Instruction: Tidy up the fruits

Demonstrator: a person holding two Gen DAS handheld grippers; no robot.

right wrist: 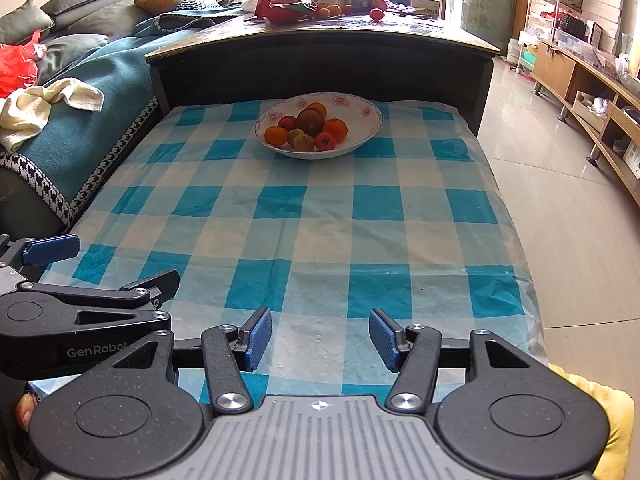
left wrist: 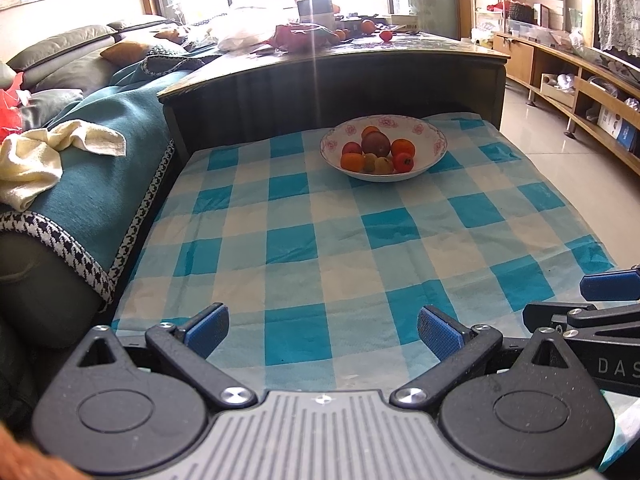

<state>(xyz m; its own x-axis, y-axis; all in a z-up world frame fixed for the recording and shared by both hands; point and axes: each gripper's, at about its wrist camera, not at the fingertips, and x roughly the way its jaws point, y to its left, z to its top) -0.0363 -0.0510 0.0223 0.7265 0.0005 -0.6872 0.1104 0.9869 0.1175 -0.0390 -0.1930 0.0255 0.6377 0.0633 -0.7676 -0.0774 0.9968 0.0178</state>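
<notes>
The fruits (right wrist: 308, 128) all sit heaped in the bowl (right wrist: 370, 120), straight ahead of both my grippers and well apart from them, at the far end of the checked cloth (right wrist: 320, 216). Nothing lies loose on the cloth, so I judge the task to be either barely begun or nearly closed (from this pile alone I cannot say which).

My left gripper (left wrist: 322, 334) hangs released, its blue pads spread wide with nothing between them. My right gripper (right wrist: 320, 338) is likewise released and empty, just beside the left one at the near edge of the cloth.

If fruit must come out, my next move calls for a long reach forward, then a descent over the rim onto one piece. The small orange fruit (right wrist: 276, 135) at the near-left of the heap looks easiest for me, since it lies outermost. The large dark reddish fruit (right wrist: 310, 119) rides on top, and I judge that lifting it could shift its neighbours.

The fruits are round and smooth-skinned, likely to roll. The bowl is glossy white ceramic, shallow and wide, with pink flowers round its rim. The cloth is thin, slightly wrinkled, with a faint sheen. Beyond the bowl stands a dark cabinet (right wrist: 320, 68); off to my left, a teal sofa cover (right wrist: 104, 92) with a crumpled cream towel (right wrist: 36, 108).
</notes>
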